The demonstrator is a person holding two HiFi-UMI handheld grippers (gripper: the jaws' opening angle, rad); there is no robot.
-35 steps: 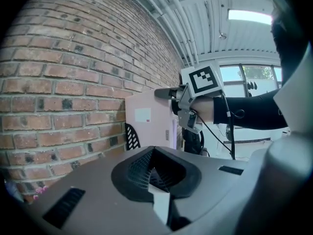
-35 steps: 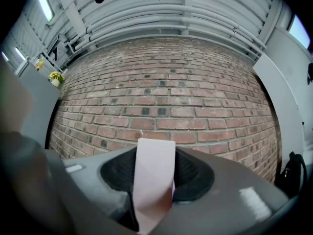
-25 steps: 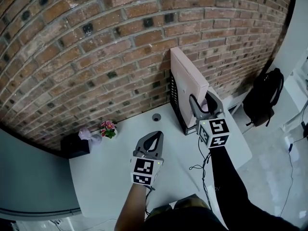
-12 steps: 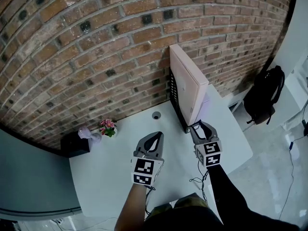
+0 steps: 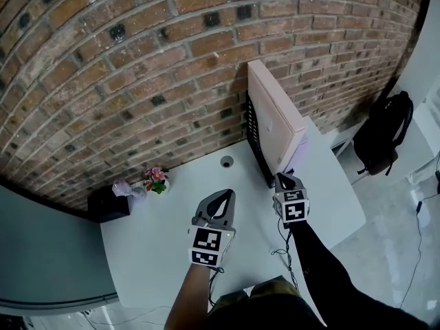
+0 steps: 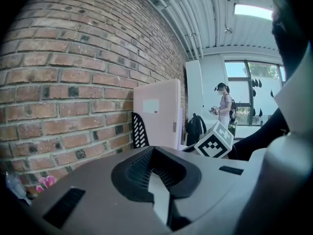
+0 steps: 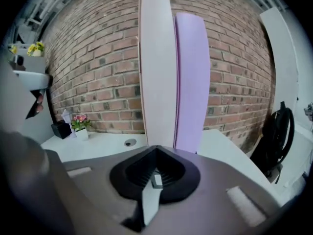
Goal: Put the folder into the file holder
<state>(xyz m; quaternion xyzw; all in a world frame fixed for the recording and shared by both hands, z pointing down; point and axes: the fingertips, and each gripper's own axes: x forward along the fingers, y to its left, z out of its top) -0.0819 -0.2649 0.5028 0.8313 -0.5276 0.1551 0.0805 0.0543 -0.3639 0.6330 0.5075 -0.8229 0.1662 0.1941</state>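
folder (image 5: pixel 275 124): pale pink, thick, standing upright in holder | file holder (image 5: pixel 254 141): black, slotted side, at far edge of bench (image 5: pixel 165 218), right of middle | lilac folder (image 7: pixel 191 82): thin, upright, just beside pink one

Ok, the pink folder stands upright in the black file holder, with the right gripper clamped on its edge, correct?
No. The right gripper has just closed on nothing, short of the pink folder, as the right gripper view shows. The folder stands upright in the file holder.

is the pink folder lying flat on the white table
No, the pale pink folder stands upright in the black perforated file holder beside the brick wall.
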